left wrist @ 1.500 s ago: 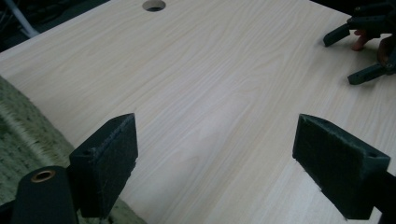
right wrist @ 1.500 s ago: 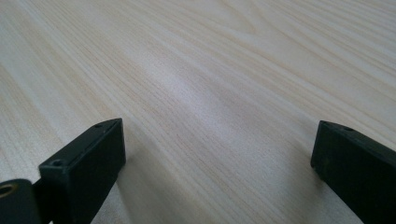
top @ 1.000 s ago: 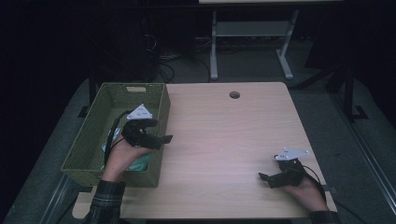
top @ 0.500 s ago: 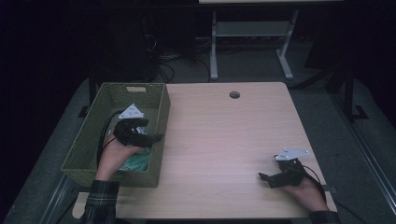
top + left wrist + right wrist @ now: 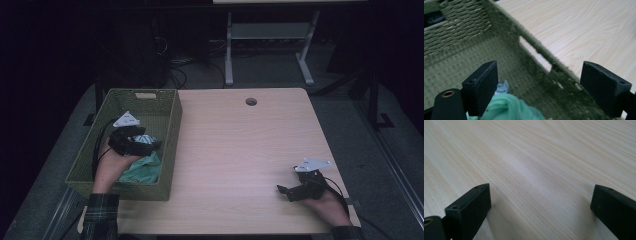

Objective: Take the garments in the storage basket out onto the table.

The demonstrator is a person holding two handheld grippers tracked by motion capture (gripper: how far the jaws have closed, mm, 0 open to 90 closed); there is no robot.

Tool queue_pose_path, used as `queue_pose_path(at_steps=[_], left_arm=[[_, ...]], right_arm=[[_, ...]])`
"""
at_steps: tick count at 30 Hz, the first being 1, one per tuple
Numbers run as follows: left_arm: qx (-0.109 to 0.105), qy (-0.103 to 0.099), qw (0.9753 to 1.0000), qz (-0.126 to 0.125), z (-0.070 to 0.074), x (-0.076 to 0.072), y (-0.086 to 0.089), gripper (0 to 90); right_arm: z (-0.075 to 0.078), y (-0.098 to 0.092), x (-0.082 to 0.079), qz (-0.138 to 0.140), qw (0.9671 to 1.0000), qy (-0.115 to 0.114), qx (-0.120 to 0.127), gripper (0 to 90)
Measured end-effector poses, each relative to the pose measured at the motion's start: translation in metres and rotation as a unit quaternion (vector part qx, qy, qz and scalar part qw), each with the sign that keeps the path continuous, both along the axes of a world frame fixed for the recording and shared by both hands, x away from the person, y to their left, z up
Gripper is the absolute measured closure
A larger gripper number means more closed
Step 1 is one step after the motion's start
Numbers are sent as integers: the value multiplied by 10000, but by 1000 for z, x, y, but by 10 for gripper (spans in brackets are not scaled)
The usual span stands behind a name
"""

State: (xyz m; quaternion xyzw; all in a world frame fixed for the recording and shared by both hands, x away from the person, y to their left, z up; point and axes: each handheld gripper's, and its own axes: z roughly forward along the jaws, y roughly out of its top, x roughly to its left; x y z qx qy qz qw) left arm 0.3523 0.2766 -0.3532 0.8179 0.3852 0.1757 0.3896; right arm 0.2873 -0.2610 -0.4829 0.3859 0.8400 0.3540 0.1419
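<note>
Left gripper (image 5: 150, 146), jaws apart, above green cloth (image 5: 142, 169) in basket (image 5: 172, 125)

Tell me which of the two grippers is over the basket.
The left gripper, jaws open above the green cloth inside the woven basket; the right gripper rests on bare table.

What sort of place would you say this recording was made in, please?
Probably a lab or workshop room set up for recording, not a home: a plain wooden table with a cable hole, tangled cables on the floor, and a metal-legged bench behind, all in dim light.
</note>
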Motion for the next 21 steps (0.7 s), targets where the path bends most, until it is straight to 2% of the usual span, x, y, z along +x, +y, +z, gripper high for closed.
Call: queue_pose_path(at_steps=[6, 10, 15, 18, 20, 21], left_arm=[[95, 68, 9998, 167, -10, 3, 11, 163], [115, 157, 9997, 149, -17, 6, 16, 198], [80, 222, 9996, 161, -23, 7, 19, 202], [128, 255, 9995, 153, -28, 8, 22, 207], [104, 290, 9994, 141, -30, 9, 23, 210], [23, 384, 9992, 146, -35, 9, 24, 211]], right_arm=[[0, 0, 0, 9, 10000, -22, -8, 28], [0, 0, 0, 11, 10000, -21, -7, 28], [0, 0, 0, 17, 10000, -23, -6, 28], [0, 0, 0, 17, 10000, -22, -6, 28], [0, 0, 0, 18, 10000, -21, -6, 28], [0, 0, 0, 19, 10000, -23, -7, 28]])
